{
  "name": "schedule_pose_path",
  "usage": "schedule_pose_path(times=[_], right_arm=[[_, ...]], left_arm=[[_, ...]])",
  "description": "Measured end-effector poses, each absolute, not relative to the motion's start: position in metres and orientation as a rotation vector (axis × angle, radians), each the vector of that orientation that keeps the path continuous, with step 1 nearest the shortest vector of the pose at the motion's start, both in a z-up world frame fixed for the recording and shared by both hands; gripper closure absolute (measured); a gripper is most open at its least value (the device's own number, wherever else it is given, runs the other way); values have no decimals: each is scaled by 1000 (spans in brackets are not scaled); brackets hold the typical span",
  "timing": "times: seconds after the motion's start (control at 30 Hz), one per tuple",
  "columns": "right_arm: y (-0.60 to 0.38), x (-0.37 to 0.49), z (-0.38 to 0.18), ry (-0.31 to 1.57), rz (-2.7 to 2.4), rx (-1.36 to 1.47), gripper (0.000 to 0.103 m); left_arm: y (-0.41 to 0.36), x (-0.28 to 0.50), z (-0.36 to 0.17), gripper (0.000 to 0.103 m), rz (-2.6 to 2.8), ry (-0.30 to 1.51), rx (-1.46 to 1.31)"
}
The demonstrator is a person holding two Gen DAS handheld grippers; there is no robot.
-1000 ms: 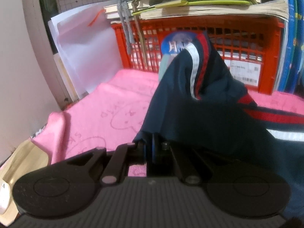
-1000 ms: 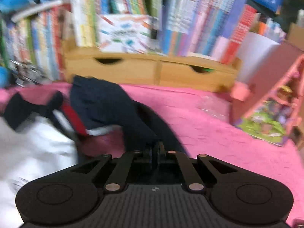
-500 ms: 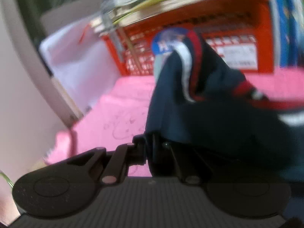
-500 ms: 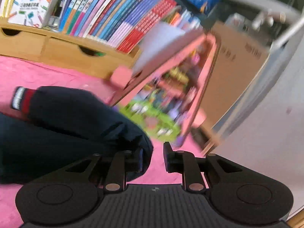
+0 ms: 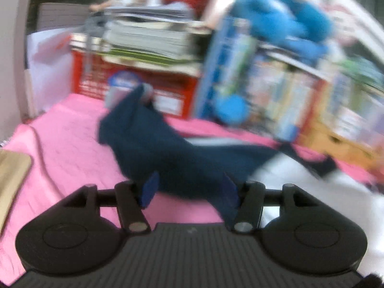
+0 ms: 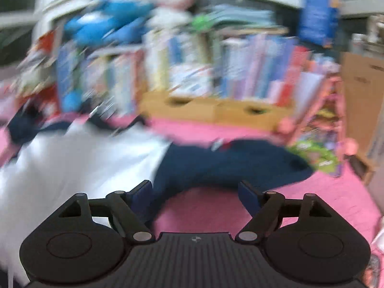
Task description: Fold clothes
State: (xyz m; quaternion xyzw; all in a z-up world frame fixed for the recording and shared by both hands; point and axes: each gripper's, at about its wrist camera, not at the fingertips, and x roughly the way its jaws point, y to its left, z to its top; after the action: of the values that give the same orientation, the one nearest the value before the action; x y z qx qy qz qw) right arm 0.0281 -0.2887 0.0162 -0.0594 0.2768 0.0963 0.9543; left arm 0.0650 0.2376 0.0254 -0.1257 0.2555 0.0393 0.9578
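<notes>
A white garment with navy sleeves lies on the pink cloth [image 5: 60, 144]; both views are blurred by motion. In the left wrist view a navy sleeve [image 5: 153, 144] stretches from the red crate toward my left gripper [image 5: 189, 189]. Its jaws are opening, and the sleeve's near edge lies loose between the fingertips with no pad pressing on it. The white body [image 5: 300, 192] spreads to the right. In the right wrist view the other navy sleeve [image 6: 228, 165] curves just beyond my right gripper [image 6: 195, 192]. Those jaws are opening wide over bare pink cloth. The white body [image 6: 72, 168] lies to the left.
A red crate [image 5: 134, 79] topped with stacked books stands at the back left. Rows of books and a wooden drawer unit [image 6: 216, 110] line the back. A pink toy house [image 6: 324, 120] and a cardboard box [image 6: 360, 96] stand at the right.
Both grippers were shut on the navy sleeves and have let go. Both jaws have opened and both views have swung toward the middle. The sleeves now lie spread on the pink cloth.
</notes>
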Motion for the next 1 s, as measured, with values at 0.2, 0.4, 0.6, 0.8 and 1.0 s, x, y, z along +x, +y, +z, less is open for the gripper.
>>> schedule_pose_path(times=[0.2,0.4,0.6,0.8,1.0], right_arm=[[-262,-28,-20,612,296,-129,24],[-232,-102,-27,544,457,-326,14],[-184,-124,-50,559,591,-450,17],[-194,-129,-27,567,813,-196,28],[-268,-83,-29,665,307,143,31]], left_arm=[[170,-25,9,35,-200,515,-112],[125,-44,-14,27,-281,549,19],[137,6,-43,31,18,677,-15],[146,6,-40,31,59,664,-46],[105,34,14,31,-136,525,9]])
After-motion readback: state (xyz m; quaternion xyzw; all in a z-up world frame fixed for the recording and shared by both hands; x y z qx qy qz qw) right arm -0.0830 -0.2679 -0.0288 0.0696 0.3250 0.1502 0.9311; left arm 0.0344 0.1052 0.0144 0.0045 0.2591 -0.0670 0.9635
